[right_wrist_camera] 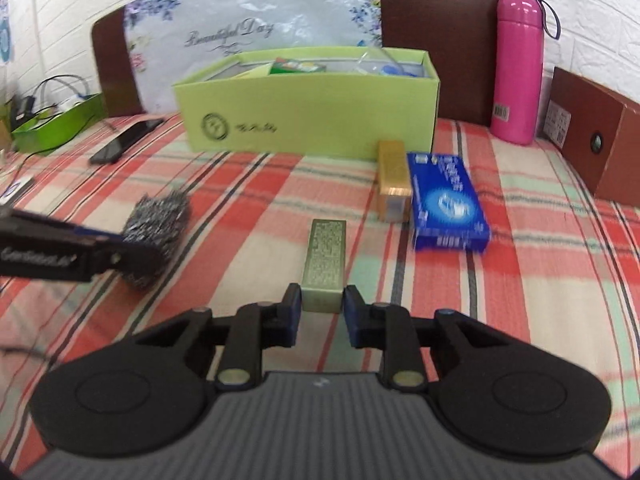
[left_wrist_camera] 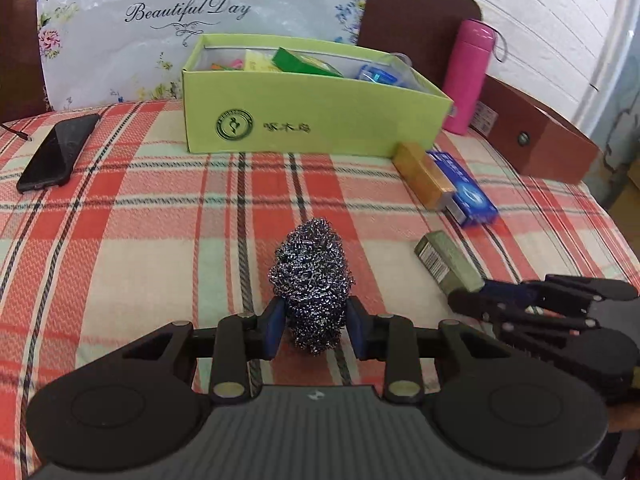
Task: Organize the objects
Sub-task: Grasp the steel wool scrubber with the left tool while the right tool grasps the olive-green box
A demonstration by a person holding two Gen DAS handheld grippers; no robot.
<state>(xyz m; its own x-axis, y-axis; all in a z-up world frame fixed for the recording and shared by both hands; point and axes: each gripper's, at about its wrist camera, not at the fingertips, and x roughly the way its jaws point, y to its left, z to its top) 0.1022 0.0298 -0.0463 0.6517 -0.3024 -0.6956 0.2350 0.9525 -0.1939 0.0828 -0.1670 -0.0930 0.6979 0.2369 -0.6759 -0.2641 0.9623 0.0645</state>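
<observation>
Left gripper (left_wrist_camera: 315, 326) has its blue pads pressed against both sides of the steel wool scourer (left_wrist_camera: 310, 286), so it is clenched on it; the scourer's base looks to be at or just above the plaid bedcover (left_wrist_camera: 140, 220), contact not resolvable. Right gripper (right_wrist_camera: 319, 310) straddles the near end of the olive-green carton (right_wrist_camera: 325, 265), which lies flat on the cover; pads are close to its sides, but whether they actually touch I cannot tell. Judgement: before lifting, the right needs a firm squeeze across the carton's narrow faces, and the long carton may tip down at its far end if held only at this tip. The scourer is springy, so moderate pressure should do. Farther out, a gold box (right_wrist_camera: 393, 178) and blue box (right_wrist_camera: 450, 202) lie side by side, touching. Beyond them the open light-green box (left_wrist_camera: 316, 120) already holds a green packet (left_wrist_camera: 304, 62), a blue-and-clear packet (left_wrist_camera: 378, 75) and yellowish items; room remains at its centre. A pink flask (right_wrist_camera: 518, 68) stands behind.
</observation>
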